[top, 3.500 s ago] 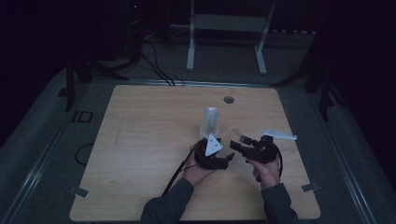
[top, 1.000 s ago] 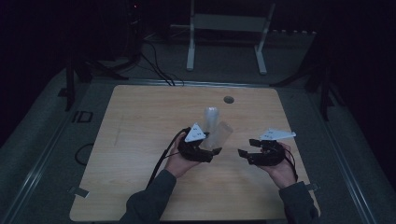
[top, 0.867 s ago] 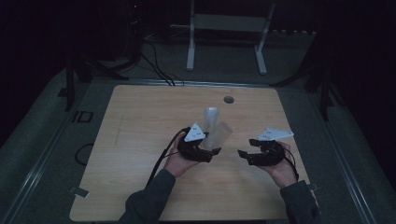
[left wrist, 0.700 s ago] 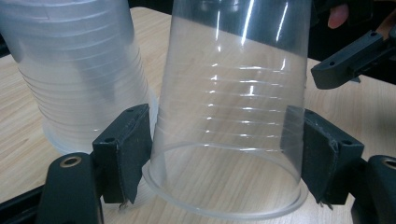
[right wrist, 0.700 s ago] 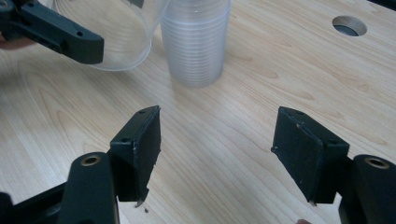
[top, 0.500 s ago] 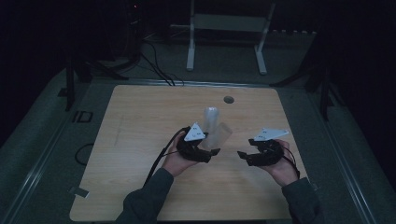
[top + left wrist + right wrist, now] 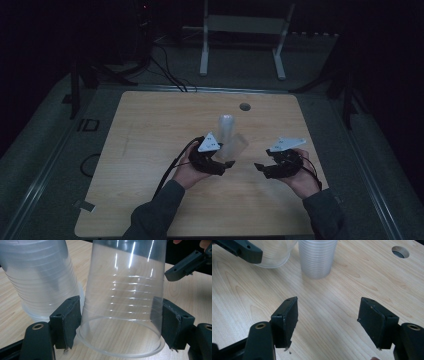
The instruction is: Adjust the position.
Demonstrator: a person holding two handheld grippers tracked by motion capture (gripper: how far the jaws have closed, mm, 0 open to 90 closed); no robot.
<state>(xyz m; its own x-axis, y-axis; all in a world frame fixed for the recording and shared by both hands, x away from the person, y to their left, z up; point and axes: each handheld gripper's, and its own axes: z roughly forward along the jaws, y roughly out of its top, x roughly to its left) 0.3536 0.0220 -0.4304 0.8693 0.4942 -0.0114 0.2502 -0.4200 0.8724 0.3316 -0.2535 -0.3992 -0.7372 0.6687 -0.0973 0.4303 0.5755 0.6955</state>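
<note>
Left claw clamped on single clear ribbed plastic cup, pads pressing both sidewalls just above rim. Cup upside down, tilted, rim close over light wooden surface; contact with wood hard to tell. In high view, same left claw at centre of surface, cup leaning up and right from it.

Right claw released, nothing between pads, bare wood below. In high view, right claw just right of held cup, apart from it, tips facing left claw.

Further out: tall stack of nested clear plastic cups, upside down, standing upright on surface, just behind held cup; appears touching or nearly so in left gripper view. Round cable hole in surface beyond stack. White metal frame on floor past far edge.

Step in hand, judged: separating one cup from stack and setting it down. To do well: keep squeeze light, thin wall buckles easily; swing cup clear of stack before lowering, else stack may tip; level rim flat to surface before letting go; right claw ready to steady stack or take cup.
</note>
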